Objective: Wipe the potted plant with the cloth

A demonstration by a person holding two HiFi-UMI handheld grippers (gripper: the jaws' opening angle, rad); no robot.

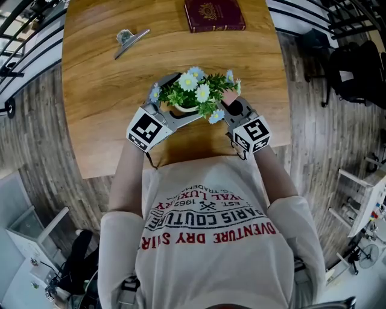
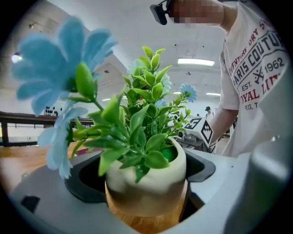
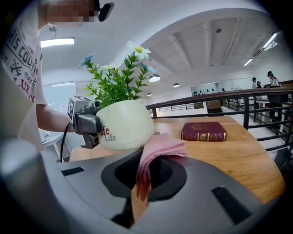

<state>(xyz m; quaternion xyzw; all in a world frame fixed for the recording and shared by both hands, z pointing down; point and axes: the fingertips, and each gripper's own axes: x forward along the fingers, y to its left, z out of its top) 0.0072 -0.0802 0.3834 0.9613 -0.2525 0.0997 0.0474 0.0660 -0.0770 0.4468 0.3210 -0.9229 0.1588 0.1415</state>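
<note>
Your left gripper (image 2: 143, 183) is clamped on the potted plant (image 3: 124, 122), with a jaw on either side of the cream pot, low on its wall. That's the right place to hold it, because that's the stiff part. I'd judge the plant light, and the smooth, rounded pot could twist or slip if you ease off, so hold the squeeze firm. Leave the green leaves and the blue and white flowers (image 1: 202, 92) alone; they're soft and look likely to bend rather than carry any load. Your right gripper (image 3: 145, 185) is pinched on the pink cloth (image 3: 161, 148), a limp fold rising out of the jaws. Its upper edge touches the pot's side, just beside the printed lettering. From the head view, the plant sits near the front edge of the wooden surface (image 1: 102, 84), right in front of you between the two grippers. I can't tell whether it's resting or lifted. The cloth will drape and bunch, so it will probably need the gripper pressing behind it to rub properly. The red book (image 1: 214, 15) lies well apart at the far end.
</note>
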